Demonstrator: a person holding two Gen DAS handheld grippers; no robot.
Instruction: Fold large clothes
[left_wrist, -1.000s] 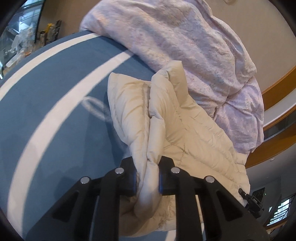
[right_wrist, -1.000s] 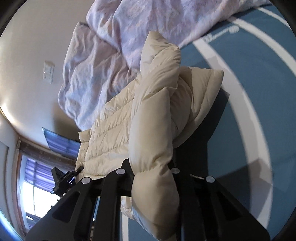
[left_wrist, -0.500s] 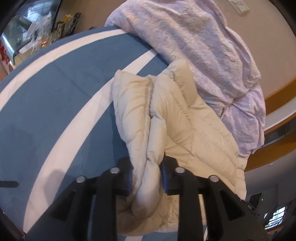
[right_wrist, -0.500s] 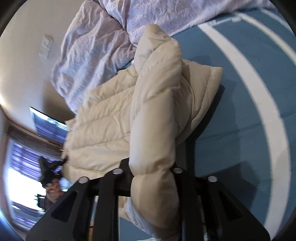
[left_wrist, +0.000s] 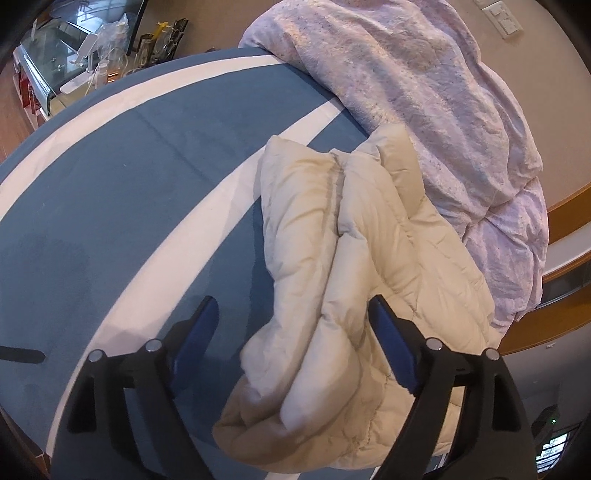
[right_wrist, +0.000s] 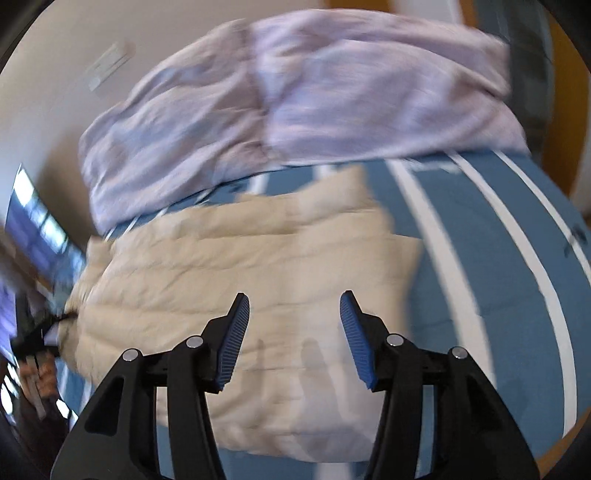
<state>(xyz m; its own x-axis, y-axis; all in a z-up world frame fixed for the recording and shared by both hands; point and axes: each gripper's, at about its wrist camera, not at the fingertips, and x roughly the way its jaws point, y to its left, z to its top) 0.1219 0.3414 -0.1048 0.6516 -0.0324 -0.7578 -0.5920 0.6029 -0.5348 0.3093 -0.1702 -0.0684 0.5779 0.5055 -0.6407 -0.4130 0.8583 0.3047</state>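
Both grippers have let go of the cream puffer jacket (left_wrist: 369, 266) — it lies on the blue bedspread with white stripes (left_wrist: 122, 192), its far edge right up against the crumpled lilac duvet (left_wrist: 424, 92) heaped at the back of the bed. The left gripper (left_wrist: 291, 332) has just been opening; its blue-padded jaws stand wide, and a bunched fold of the jacket still sits between them, with clear air on the left side and the right pad close beside the fabric, no squeeze on it. Over on the right wrist view, blurred by motion, the right gripper (right_wrist: 293, 325) has also just been opening; its ribbed blue pads are spread roughly halfway and hang above the jacket (right_wrist: 258, 266) with nothing between them but the view down onto the quilted cloth. From this side the jacket spreads flat across the bedspread (right_wrist: 480, 240), the duvet (right_wrist: 314, 92) piled behind it along the beige wall (right_wrist: 74, 55). Beyond the far corner of the bedspread in the left view — a cluttered glass-topped stand (left_wrist: 77, 62) with small bottles and bits on it, too small to name.
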